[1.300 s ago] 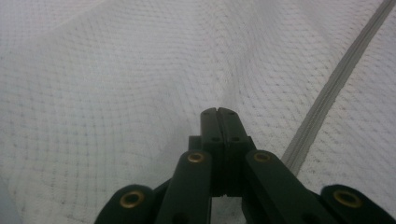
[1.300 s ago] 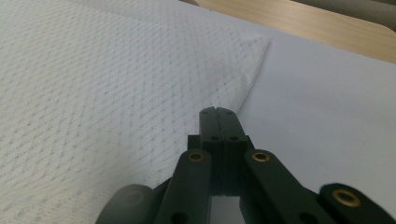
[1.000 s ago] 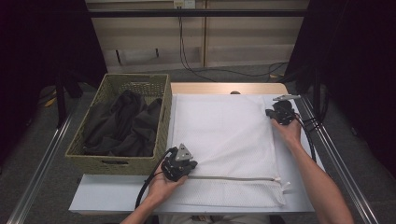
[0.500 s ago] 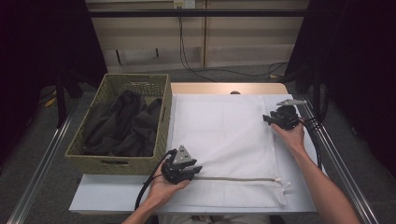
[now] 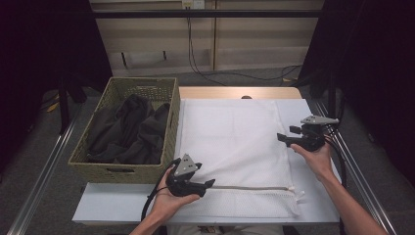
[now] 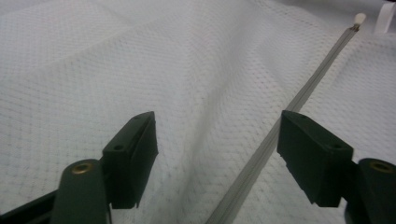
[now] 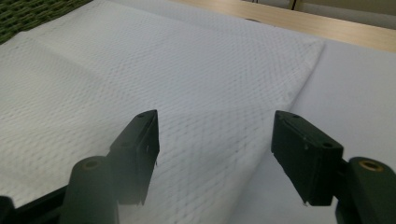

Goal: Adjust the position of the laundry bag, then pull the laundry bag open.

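Note:
A white mesh laundry bag (image 5: 235,142) lies flat on the table, its grey zipper (image 5: 249,187) running along the near edge. My left gripper (image 5: 211,183) is open at the zipper's left end, low over the bag. In the left gripper view the zipper (image 6: 275,137) passes between the spread jaws toward the white pull (image 6: 359,18). My right gripper (image 5: 281,137) hovers open over the bag's right edge, pointing left. The right gripper view has the mesh bag (image 7: 154,79) and its far right corner (image 7: 317,45) beyond the open jaws.
A woven basket (image 5: 169,142) holding dark clothing (image 5: 129,129) stands to the left of the bag. The wooden table edge (image 5: 240,92) lies behind the bag. Metal rails (image 5: 362,181) run along both sides of the table.
My right gripper has drawn back from the bag's far right corner toward the person and now points left. The left gripper has edged slightly right along the zipper.

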The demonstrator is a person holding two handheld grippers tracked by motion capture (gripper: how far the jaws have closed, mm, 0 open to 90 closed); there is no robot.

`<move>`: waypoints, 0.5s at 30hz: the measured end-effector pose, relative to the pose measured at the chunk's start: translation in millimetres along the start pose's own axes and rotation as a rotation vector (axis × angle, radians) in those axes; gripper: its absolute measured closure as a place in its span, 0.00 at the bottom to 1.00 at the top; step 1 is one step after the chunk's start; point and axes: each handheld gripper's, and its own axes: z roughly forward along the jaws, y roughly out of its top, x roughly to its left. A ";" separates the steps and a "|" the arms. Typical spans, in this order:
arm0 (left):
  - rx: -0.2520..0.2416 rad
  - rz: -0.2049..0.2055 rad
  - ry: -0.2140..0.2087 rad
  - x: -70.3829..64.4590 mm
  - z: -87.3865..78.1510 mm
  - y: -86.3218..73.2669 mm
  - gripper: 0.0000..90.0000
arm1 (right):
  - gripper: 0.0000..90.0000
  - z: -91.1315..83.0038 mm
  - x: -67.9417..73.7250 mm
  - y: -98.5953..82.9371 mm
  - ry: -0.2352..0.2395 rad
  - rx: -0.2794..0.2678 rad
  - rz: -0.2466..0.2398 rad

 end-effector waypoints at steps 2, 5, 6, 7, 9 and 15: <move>0.001 0.006 -0.005 -1.7 -6.3 -0.2 0.28 | 0.37 -5.4 5.0 -0.9 0.016 0.002 -0.005; -0.026 -0.014 -0.008 -3.1 -14.3 -1.0 0.25 | 0.43 -13.6 11.0 -5.2 0.035 -0.018 0.000; -0.033 -0.012 -0.012 -2.8 -16.2 -1.2 0.25 | 0.43 -15.9 13.5 -6.9 0.039 -0.013 -0.005; -0.033 -0.012 -0.012 -2.8 -16.2 -1.2 0.25 | 0.43 -15.9 13.5 -6.9 0.039 -0.013 -0.005; -0.042 -0.029 -0.011 -2.9 -19.7 -1.2 0.25 | 0.50 -22.3 20.6 -12.2 0.062 -0.020 -0.010; -0.043 -0.021 -0.010 -3.5 -20.7 -1.9 0.26 | 0.57 -36.1 30.4 -23.1 0.099 -0.012 -0.018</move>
